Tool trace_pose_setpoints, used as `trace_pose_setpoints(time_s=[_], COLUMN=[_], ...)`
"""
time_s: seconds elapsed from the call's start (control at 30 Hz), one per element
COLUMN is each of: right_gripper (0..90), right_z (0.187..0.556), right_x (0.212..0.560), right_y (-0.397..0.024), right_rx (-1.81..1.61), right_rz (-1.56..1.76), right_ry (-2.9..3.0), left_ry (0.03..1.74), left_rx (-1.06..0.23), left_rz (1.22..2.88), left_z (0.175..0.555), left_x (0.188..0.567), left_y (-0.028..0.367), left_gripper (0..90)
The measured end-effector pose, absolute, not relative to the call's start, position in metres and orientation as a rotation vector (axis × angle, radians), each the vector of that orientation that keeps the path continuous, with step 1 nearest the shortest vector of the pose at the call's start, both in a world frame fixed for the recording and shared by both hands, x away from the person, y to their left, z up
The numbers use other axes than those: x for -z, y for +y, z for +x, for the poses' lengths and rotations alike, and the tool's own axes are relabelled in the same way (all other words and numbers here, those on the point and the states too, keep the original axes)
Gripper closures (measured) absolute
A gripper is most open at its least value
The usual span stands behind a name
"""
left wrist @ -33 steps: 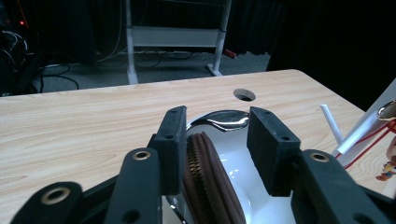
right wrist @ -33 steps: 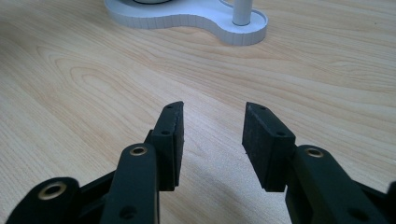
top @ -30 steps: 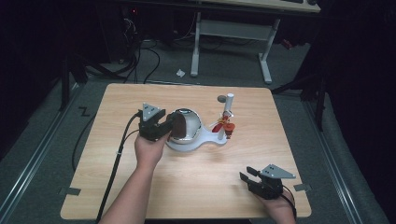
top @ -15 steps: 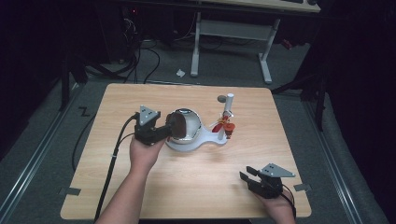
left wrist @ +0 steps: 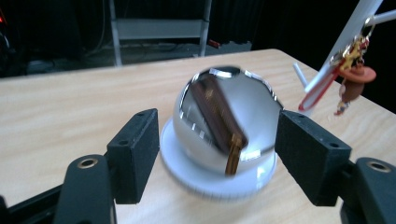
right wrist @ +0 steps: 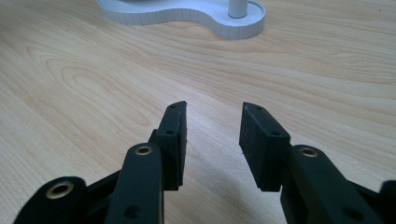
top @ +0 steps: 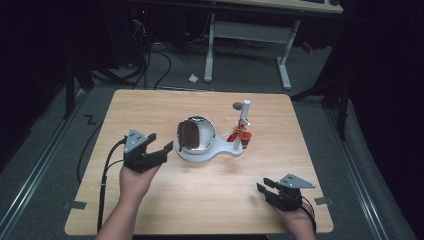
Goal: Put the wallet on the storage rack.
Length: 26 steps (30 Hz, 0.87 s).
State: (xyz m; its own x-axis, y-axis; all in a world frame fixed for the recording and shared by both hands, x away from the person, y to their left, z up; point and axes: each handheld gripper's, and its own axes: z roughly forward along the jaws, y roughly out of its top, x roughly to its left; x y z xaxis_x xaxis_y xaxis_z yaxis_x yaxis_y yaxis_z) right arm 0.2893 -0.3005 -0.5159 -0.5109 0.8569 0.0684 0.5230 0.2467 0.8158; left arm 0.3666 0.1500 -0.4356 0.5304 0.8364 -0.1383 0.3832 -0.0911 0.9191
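The left gripper (top: 162, 150), jaws just spread and empty, sits left of centre beside the shiny bowl (top: 196, 134) on its white stand (top: 227, 150); release looks finished. The right gripper (top: 264, 190) rests open, lower right.

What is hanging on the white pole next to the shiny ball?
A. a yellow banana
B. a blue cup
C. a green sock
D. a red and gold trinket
D: a red and gold trinket dangles from the white pole beside the shiny ball, and it also shows in the left gripper view.
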Motion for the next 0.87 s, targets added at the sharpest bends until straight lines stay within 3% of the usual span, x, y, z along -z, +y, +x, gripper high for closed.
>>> trace_pose_setpoints(time_s=[0.33,0.5,0.6,0.87], right_gripper=[61.7,58.7,57.7,55.4], right_z=[0.292,0.295,0.295,0.289], right_x=[0.521,0.525,0.525,0.522], right_y=[-0.295,-0.293,-0.292,-0.289], right_rx=[-1.106,-1.060,-1.042,-1.023], right_rz=[1.256,1.273,1.277,1.258], right_ry=[2.159,2.146,2.135,2.111], left_ry=[1.165,1.178,1.127,1.148], left_rx=[-0.479,-0.520,-0.551,-0.439], left_rz=[1.781,1.871,1.987,1.939], left_z=[0.334,0.308,0.294,0.296], left_x=[0.496,0.523,0.528,0.532], left_y=[0.213,0.232,0.235,0.239], left_gripper=[31.1,31.1,31.9,31.4])
